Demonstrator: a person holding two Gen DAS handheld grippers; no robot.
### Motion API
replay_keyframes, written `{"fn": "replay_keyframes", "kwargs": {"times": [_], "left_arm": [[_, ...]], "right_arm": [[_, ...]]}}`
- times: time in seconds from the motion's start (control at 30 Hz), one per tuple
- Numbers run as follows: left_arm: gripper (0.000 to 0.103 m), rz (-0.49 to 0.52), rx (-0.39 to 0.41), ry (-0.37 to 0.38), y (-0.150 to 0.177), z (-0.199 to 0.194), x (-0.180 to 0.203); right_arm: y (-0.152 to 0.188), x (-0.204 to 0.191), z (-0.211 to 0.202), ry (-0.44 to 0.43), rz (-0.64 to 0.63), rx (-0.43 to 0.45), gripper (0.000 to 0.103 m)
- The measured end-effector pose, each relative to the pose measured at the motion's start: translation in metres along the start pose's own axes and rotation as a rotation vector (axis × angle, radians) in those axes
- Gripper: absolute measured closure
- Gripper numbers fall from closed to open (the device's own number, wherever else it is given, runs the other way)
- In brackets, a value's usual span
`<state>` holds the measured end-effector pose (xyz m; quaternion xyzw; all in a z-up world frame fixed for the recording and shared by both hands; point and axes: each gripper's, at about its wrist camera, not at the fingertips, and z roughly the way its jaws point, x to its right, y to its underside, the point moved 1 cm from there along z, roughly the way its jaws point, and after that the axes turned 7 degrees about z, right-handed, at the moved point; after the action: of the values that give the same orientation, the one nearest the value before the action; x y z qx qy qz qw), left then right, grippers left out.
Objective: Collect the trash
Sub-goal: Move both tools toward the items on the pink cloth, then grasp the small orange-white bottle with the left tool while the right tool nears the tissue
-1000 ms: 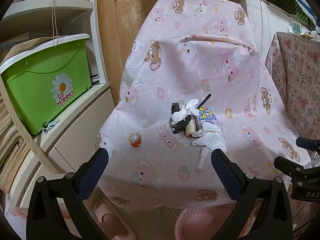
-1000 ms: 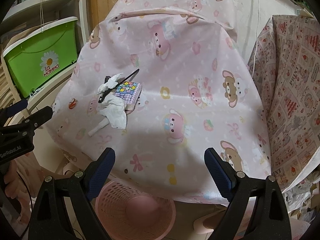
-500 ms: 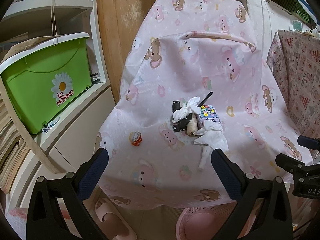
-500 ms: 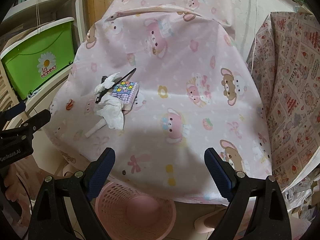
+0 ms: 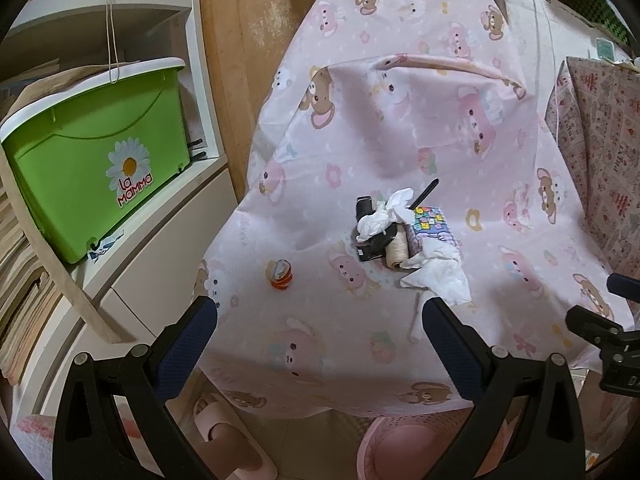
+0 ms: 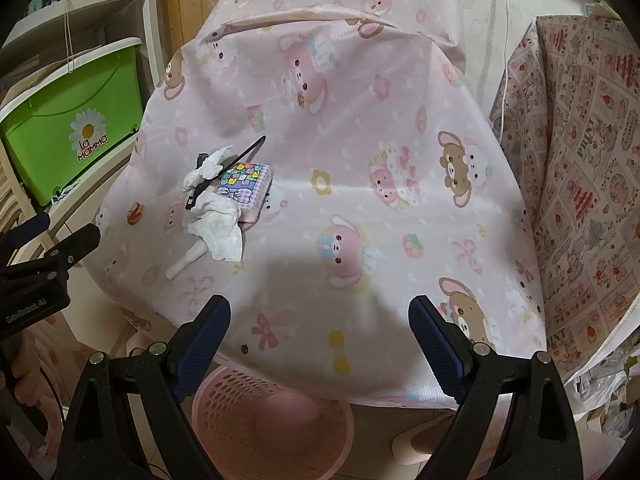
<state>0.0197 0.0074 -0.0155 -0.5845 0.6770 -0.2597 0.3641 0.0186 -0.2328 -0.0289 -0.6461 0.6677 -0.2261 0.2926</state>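
Note:
A pile sits on the pink cartoon-print cloth (image 5: 400,128): a large crumpled white tissue (image 5: 440,276) (image 6: 220,228), a smaller crumpled tissue (image 5: 384,216) (image 6: 208,168), a white stick-like piece (image 6: 186,262), a patterned pouch (image 5: 430,224) (image 6: 246,180), a thread spool (image 5: 396,252), a black object (image 5: 370,240) and a black pen (image 6: 240,156). A small orange-capped item (image 5: 280,274) lies apart to the left. A pink perforated basket (image 6: 272,424) stands on the floor below the table's front edge. My left gripper (image 5: 320,336) and right gripper (image 6: 320,320) are both open and empty, short of the pile.
A green lidded bin (image 5: 96,160) sits on white shelving at left. A second table with a printed cloth (image 6: 580,180) stands at right. A pink slipper (image 5: 228,436) lies on the floor. A wooden door (image 5: 256,20) is behind the table.
Both grippers have shifted slightly; the pile sits a little closer to the left gripper's right finger. Nothing has been grasped.

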Motion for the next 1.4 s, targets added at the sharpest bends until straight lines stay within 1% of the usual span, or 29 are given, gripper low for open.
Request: {"fn": "replay_keyframes", "kwargs": {"times": [0.5,0.63,0.73,0.77,0.87,0.93,0.97,1.0,1.03,1.07,1.17,1.23,1.3,1.37,1.4], "left_arm": [[0.001,0.005,-0.008,0.013,-0.003,0.003,0.000],[0.001,-0.009,-0.012,0.020,-0.003,0.004,-0.003],[0.002,-0.038,-0.019,0.044,-0.003,0.008,-0.008],[0.003,-0.046,-0.020,0.046,-0.003,0.009,-0.011],[0.017,-0.051,-0.045,0.041,-0.006,0.022,-0.018],[0.026,-0.064,-0.079,0.073,-0.009,0.036,-0.024],[0.033,-0.081,-0.100,0.089,-0.012,0.044,-0.028],[0.038,-0.099,-0.115,0.109,-0.013,0.051,-0.032],[0.040,-0.119,-0.130,0.136,-0.014,0.058,-0.036],[0.047,-0.137,-0.145,0.154,-0.016,0.065,-0.040],[0.048,-0.168,-0.184,0.166,-0.018,0.083,-0.048],[0.048,-0.166,-0.199,0.169,-0.018,0.091,-0.049],[0.048,-0.139,-0.202,0.166,-0.017,0.095,-0.045],[0.048,-0.092,-0.193,0.106,-0.018,0.097,-0.038],[0.048,-0.076,-0.189,0.089,-0.019,0.099,-0.037]], "right_arm": [[0.002,-0.006,0.005,0.010,-0.026,-0.003,0.011],[0.003,-0.009,0.005,0.010,-0.035,0.010,0.011],[0.004,-0.012,0.005,0.004,-0.044,0.014,0.011],[0.004,-0.013,0.005,0.004,-0.045,0.015,0.011],[0.002,-0.016,0.009,-0.002,-0.042,0.019,0.011],[-0.003,-0.019,0.015,-0.008,-0.047,0.016,0.011],[-0.006,-0.021,0.017,-0.008,-0.047,0.016,0.011],[-0.010,-0.023,0.020,-0.016,-0.046,0.017,0.011],[-0.014,-0.024,0.023,-0.024,-0.046,0.017,0.011],[-0.018,-0.026,0.025,-0.030,-0.044,0.021,0.011],[-0.030,-0.032,0.034,-0.036,-0.051,0.034,0.012],[-0.037,-0.038,0.043,-0.032,-0.071,0.033,0.014],[-0.039,-0.041,0.050,-0.034,-0.081,0.030,0.018],[-0.038,-0.044,0.056,-0.034,-0.095,0.019,0.019],[-0.037,-0.044,0.058,-0.033,-0.100,0.015,0.019]]}}
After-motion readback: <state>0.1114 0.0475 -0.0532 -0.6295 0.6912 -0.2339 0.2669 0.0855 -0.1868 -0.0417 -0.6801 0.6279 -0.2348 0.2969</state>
